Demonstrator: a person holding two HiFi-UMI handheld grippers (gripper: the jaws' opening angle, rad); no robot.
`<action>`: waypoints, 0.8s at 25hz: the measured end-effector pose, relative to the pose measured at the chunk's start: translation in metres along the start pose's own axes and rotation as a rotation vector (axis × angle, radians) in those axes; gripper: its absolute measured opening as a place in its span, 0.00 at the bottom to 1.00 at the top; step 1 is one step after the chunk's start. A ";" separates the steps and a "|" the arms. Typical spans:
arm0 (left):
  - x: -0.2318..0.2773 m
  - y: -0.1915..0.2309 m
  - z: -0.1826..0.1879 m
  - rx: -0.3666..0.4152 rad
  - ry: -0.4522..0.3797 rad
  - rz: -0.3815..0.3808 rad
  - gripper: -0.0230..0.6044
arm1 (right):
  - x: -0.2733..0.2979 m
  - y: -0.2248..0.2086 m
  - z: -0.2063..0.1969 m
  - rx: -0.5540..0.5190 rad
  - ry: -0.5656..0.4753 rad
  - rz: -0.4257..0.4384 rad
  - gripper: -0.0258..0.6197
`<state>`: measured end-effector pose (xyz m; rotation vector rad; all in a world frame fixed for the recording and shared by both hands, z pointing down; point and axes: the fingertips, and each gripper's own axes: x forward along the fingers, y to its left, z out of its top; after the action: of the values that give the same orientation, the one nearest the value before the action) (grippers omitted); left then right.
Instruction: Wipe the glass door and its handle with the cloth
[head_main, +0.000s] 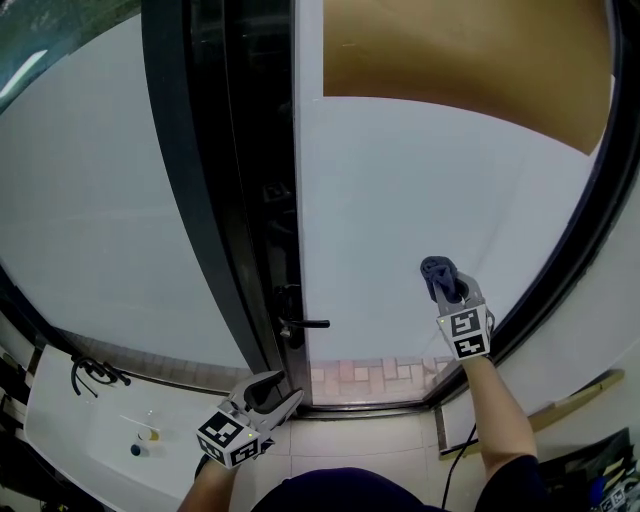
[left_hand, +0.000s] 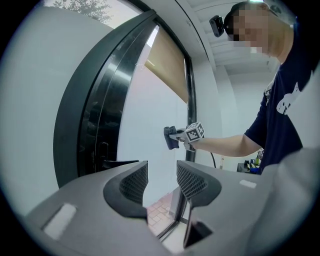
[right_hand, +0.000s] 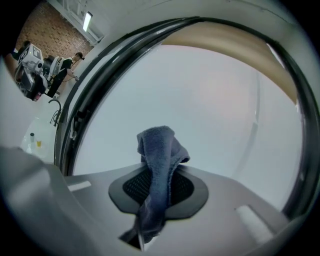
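Frosted white glass fills most of the head view: the door (head_main: 420, 220) takes the middle and right of the frame, and its dark frame (head_main: 225, 180) runs down just left of centre. A tan blind (head_main: 450, 60) covers the door's top, at the upper right. A white counter (head_main: 60, 420) sits in the lower left corner.

The left gripper (head_main: 275, 392) is at the bottom centre, below the door's lower left corner and well apart from the glass. In its own view the jaws (left_hand: 162, 180) stand wide apart with nothing between them.

The right gripper (head_main: 447, 290) is raised at the lower right of the pane. In its own view (right_hand: 157, 185) the jaws are closed on the cloth (right_hand: 157, 150). The cloth is dark blue-grey and bunched, and its free end pokes out past the jaw tips towards the glass. In the head view the cloth (head_main: 440, 275) lies right at the pane, but contact cannot be told.

The black lever handle (head_main: 305, 323) sticks out from the door's left edge, low down. It is well left of the cloth and above the left gripper. Two tiny bottles (head_main: 142, 443) stand on the counter.
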<state>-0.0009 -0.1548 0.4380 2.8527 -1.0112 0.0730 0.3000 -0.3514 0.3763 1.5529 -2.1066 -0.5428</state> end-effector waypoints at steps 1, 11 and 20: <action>-0.002 0.002 0.000 0.000 -0.002 0.005 0.32 | -0.002 0.006 0.009 0.015 -0.032 0.021 0.13; -0.021 0.019 -0.006 -0.013 0.003 0.048 0.32 | 0.033 0.168 0.130 -0.002 -0.278 0.395 0.13; -0.038 0.030 -0.009 -0.025 0.005 0.064 0.32 | 0.080 0.224 0.148 -0.098 -0.205 0.363 0.13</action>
<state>-0.0497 -0.1532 0.4469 2.7959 -1.0951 0.0730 0.0198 -0.3586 0.3930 1.0626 -2.4024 -0.6827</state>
